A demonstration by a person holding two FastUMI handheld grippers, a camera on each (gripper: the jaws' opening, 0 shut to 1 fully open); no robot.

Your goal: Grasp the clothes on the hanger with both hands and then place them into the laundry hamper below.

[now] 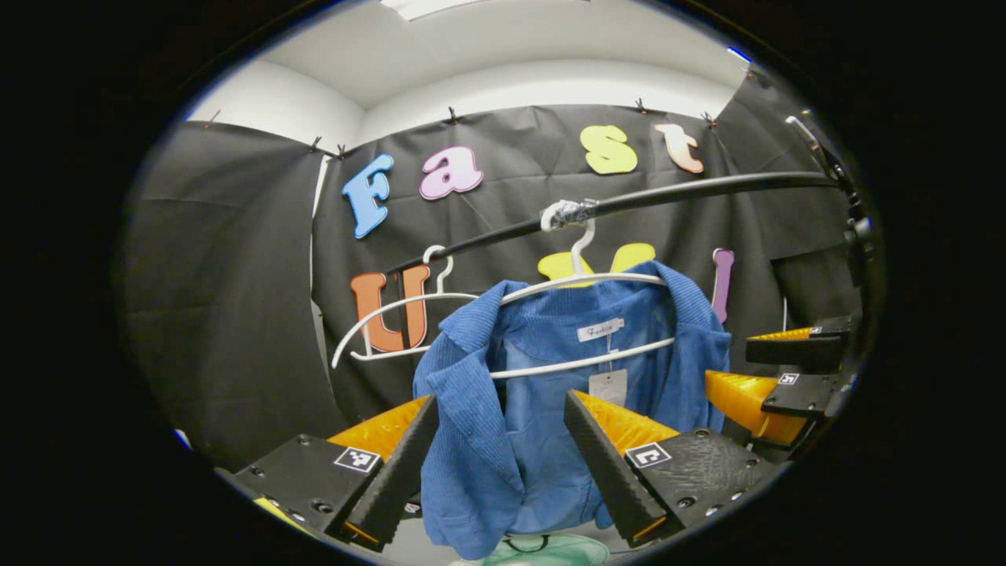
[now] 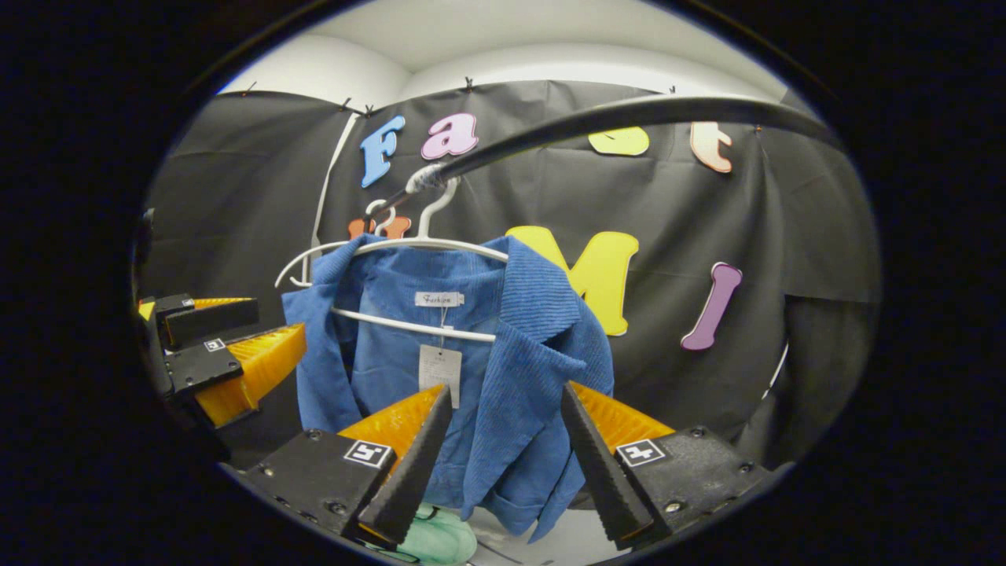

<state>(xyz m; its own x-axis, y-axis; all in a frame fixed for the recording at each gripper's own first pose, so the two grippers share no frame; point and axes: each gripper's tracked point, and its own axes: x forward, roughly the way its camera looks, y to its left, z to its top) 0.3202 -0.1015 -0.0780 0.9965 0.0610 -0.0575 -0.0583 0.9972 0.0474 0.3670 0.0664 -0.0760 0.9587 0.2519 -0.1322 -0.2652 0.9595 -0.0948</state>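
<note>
- Black cloth (image 1: pixel 236 275) walled the booth under a white ceiling (image 1: pixel 503 55); a dark rail (image 1: pixel 707 189) crossed overhead.
- A blue ribbed corduroy shirt (image 1: pixel 471 440) hung lengthwise downward on a white wire hanger (image 1: pixel 581 365), collar up; a second, bare hanger (image 1: pixel 393 310) hung beside it.
- Something pale green (image 2: pixel 440 538) lay below the hem.
- The left gripper (image 1: pixel 499 464) and the right gripper (image 2: pixel 503 456) were both spread wide, the shirt's front edges between their fingers but ungripped.

Black cloth wall (image 1: pixel 236 314), white ceiling (image 1: pixel 511 47)

Blue jacket (image 1: pixel 503 440) hides most of the green hamper (image 1: pixel 550 549).
</note>
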